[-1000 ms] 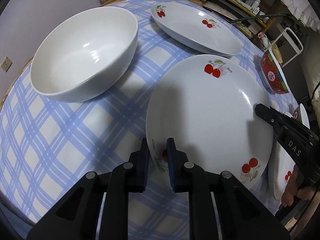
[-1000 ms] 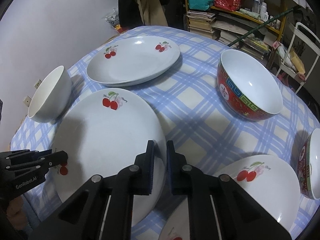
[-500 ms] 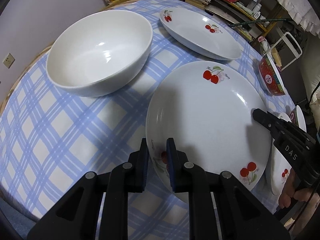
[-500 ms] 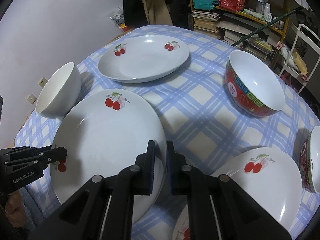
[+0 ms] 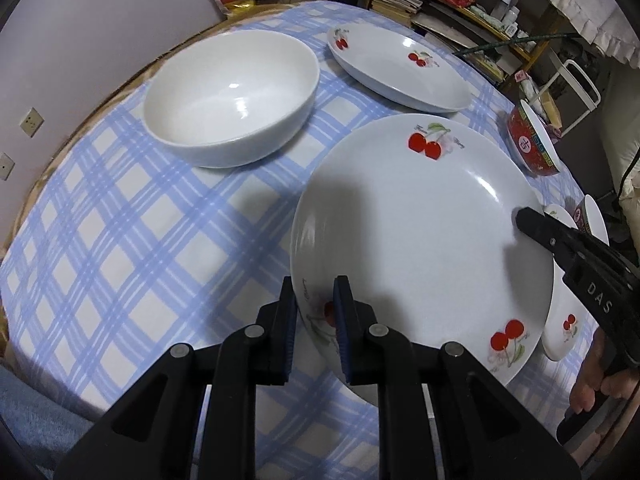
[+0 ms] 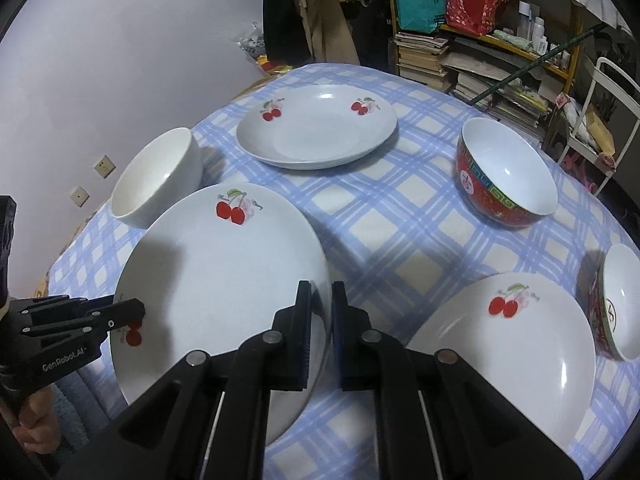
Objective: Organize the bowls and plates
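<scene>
My right gripper [image 6: 318, 320] hides part of the cherry plate [image 5: 420, 220] rim it clamps; my left gripper [image 5: 315, 312] clamps the opposite, near-left edge. The plate hangs tilted above the checked tablecloth [image 5: 140, 220], white bowl [image 5: 232, 92] far left, red bowl [image 6: 506, 178] far right.

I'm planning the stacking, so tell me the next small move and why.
Probably carry the held plate over onto the far plate. Left gripper and right gripper each clamp an edge, and the held plate looks raised off the tablecloth.
</scene>
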`<state>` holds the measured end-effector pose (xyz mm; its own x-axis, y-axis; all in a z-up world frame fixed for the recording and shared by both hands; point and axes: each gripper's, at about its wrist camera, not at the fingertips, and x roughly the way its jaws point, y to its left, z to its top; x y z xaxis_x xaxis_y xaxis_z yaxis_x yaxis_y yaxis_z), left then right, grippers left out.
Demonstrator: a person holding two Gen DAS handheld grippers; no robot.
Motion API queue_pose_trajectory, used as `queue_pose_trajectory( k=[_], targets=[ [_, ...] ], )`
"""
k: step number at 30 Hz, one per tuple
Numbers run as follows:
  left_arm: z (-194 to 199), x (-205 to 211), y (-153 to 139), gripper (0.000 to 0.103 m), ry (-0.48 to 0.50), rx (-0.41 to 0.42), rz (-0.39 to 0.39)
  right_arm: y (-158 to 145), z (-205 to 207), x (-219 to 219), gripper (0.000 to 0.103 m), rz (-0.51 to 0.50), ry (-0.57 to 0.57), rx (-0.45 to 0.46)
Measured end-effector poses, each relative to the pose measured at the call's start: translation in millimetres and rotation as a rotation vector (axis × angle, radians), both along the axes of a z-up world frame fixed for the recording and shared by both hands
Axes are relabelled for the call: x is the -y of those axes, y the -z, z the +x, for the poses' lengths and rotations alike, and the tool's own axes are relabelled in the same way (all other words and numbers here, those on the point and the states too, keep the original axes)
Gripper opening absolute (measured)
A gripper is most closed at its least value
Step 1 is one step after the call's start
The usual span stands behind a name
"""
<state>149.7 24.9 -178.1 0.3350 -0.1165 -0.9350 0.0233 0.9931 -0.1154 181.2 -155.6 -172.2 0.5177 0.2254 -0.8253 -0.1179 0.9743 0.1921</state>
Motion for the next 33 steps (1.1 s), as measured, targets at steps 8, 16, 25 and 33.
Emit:
queue_pose_trajectory(
  k=[8, 16, 25, 33],
  targets=[
    [-19.7, -11.2, -5.8, 0.017, -0.03, -0.01, -0.045, -7.3, -17.7, -4.8, 0.011, -0.004, -0.006, -0.003],
    [-32.7, -11.2, 0.2, 0.017, -0.041, -0.039, 0.003, -3.0, -32.6, -13.5, 0.011, -0.03, -0.02, -0.029],
    [-40.1, -8.1, -4.1, 0.017, -0.022, -0.044, 0.015, -5.7, -43.7, -9.0, 0.011, -0.012, 0.003, -0.042],
    [-39.2, -5.6, 3.4, 0.018, -0.01, -0.077, 0.033, 0.7, -48.0, -9.1, 0.011, -0.007, 0.015, -0.07]
  ],
)
